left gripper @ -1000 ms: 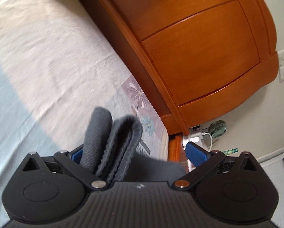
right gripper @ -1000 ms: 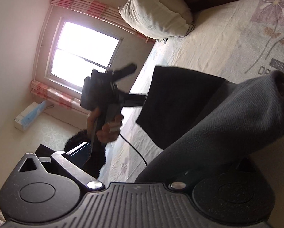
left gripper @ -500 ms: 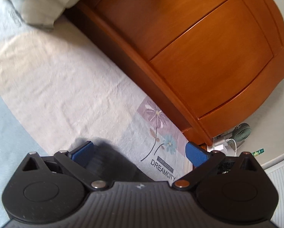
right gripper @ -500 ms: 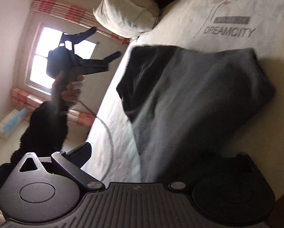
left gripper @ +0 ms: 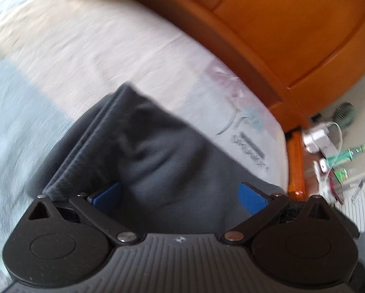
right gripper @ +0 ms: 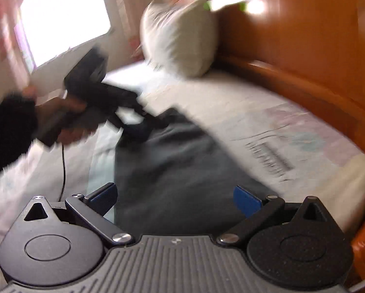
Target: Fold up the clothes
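The dark grey knitted garment [left gripper: 158, 151] lies flat on the bed [left gripper: 72, 56], near the corner by the orange wooden headboard [left gripper: 292, 31]. The left gripper [left gripper: 180, 193] and the right gripper [right gripper: 175, 195] both hover over it with jaws spread wide, holding nothing.

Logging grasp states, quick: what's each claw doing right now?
Left claw: open, over the grey garment, holding nothing.
Right claw: open, holding nothing.

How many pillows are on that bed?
1 clear pillow, propped by the wooden headboard at the far end of the bed. A pale blur in the left camera's top corner may be it again.
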`<state>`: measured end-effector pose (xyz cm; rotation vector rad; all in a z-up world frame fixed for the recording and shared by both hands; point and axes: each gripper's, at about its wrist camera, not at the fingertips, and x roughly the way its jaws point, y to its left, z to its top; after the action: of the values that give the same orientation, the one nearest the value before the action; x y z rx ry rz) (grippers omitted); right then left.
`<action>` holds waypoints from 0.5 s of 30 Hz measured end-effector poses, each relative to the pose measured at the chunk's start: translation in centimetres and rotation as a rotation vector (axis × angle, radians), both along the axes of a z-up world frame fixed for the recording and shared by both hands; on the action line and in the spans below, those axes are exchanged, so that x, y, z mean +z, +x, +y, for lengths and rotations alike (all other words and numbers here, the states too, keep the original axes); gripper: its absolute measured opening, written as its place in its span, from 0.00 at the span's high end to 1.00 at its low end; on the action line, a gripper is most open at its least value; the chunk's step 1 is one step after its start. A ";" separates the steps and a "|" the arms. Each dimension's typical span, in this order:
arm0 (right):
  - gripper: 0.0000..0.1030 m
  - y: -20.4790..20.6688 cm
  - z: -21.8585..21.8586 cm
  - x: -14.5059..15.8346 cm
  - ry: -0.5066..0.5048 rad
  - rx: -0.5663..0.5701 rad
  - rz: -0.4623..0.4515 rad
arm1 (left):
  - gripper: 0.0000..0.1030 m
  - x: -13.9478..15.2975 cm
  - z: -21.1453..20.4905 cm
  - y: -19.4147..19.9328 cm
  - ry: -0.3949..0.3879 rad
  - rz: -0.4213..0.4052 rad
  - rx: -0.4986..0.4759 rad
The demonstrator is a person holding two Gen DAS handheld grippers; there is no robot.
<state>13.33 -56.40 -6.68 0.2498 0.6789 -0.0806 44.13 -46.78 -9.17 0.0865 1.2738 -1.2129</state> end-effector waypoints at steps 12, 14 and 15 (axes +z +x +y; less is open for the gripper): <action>0.00 -0.1 2.9 -1.7 -0.056 0.104 0.073 | 0.02 1.8 3.0 -2.2 0.045 -0.107 -0.010; 0.00 0.3 3.2 -2.8 -0.042 0.117 0.117 | 0.02 2.3 3.7 -3.7 0.095 -0.206 -0.023; 0.00 0.1 3.4 -2.4 -0.047 0.116 0.108 | 0.02 2.5 4.0 -4.5 0.120 -0.257 -0.029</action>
<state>13.45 -52.95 -9.09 0.1615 0.7970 0.0007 39.66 -42.77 -6.63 0.3389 1.1215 -1.1096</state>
